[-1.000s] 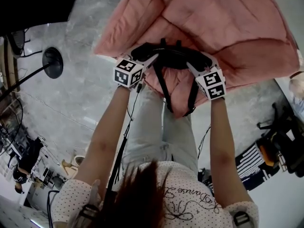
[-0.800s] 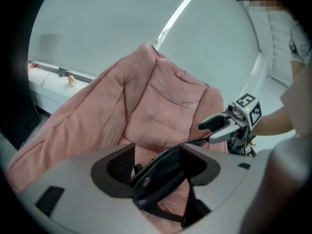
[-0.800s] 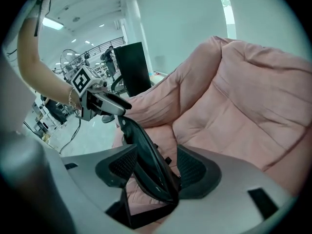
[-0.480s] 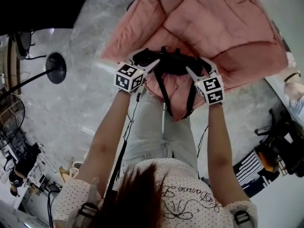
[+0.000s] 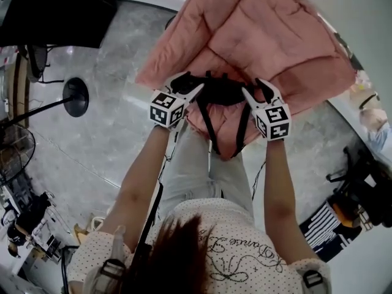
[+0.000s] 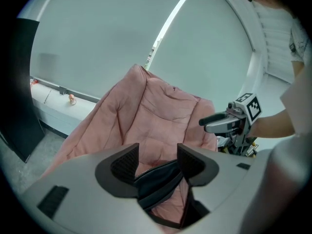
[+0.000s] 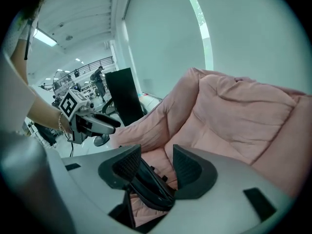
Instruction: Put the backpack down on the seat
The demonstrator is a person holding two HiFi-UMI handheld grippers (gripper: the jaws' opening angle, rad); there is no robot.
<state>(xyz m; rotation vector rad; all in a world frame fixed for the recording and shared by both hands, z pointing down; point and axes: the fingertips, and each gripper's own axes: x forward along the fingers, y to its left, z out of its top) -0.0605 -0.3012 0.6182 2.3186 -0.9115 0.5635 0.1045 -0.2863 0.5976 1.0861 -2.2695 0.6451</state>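
The backpack [image 5: 224,126], pink with a black top and black straps, rests against the front of the pink quilted seat [image 5: 275,35]. Its lower end hangs over the seat's edge above the person's legs. My left gripper [image 5: 191,83] is at the left end of the black top and my right gripper [image 5: 260,88] is at the right end. Both sets of jaws are closing. In the left gripper view the black top [image 6: 158,182] lies low between the jaws of the left gripper [image 6: 157,160], with no firm pinch visible. The right gripper [image 7: 157,165] has it [image 7: 148,184] the same way.
A black round lamp base [image 5: 75,97] stands on the grey marble floor to the left. A dark panel [image 5: 55,17] stands at the upper left. Black equipment and a striped thing [image 5: 343,201] sit at the right. The seat back [image 6: 156,111] rises before a pale wall.
Both grippers have edged slightly outward along the backpack's black top, and their fingers stand clearer of it. The backpack stays on the seat's front.
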